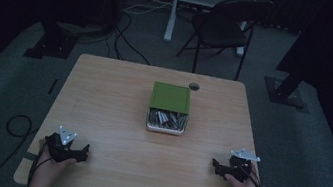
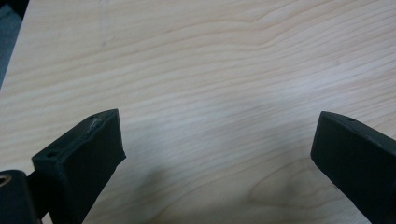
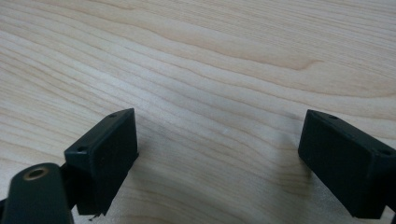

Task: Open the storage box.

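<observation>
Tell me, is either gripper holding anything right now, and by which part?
Nothing is held. The left gripper and right gripper both have jaws apart over bare table.

No readable text, labels, brands or numbers on anything in view.

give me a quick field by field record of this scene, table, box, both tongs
table: light wood table, round hole near far edge
box: white box mid-table, green lid slid back, near end open
contents: grey metallic pieces, too small to identify
left tongs: near left corner, jaws wide apart, nothing between
right tongs: near right corner, jaws wide apart, nothing between
background: dark folding chair beyond table
</observation>
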`<state>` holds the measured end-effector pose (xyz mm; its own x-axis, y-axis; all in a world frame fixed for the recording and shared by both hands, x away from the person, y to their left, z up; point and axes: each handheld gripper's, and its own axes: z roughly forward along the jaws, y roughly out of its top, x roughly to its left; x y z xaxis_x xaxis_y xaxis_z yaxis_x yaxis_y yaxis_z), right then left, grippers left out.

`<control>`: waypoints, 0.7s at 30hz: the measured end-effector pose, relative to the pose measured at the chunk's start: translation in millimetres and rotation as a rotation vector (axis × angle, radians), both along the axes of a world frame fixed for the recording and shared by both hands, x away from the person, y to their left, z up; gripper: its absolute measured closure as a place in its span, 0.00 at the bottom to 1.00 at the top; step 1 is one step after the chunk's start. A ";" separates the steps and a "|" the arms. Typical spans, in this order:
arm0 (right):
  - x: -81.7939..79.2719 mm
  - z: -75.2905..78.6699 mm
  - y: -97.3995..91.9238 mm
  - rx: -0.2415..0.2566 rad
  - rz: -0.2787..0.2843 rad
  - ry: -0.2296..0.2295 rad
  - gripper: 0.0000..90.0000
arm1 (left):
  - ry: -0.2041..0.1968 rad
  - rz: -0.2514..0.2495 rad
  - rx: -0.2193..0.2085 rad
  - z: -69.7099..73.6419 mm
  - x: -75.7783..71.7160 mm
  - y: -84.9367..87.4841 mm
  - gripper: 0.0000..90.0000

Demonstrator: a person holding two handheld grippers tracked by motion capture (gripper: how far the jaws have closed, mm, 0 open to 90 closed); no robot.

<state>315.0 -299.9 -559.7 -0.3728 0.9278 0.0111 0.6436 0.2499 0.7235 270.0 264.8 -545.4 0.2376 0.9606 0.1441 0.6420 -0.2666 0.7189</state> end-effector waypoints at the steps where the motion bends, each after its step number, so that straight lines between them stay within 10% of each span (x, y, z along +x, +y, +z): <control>1: 0.0 0.0 0.0 0.000 0.000 0.000 0.13 | 0.001 -0.009 0.002 0.2 1.1 -2.7 0.04; 21: 0.0 0.0 0.0 0.000 0.000 0.000 0.13 | -0.038 -0.183 0.083 6.9 22.0 -57.0 0.04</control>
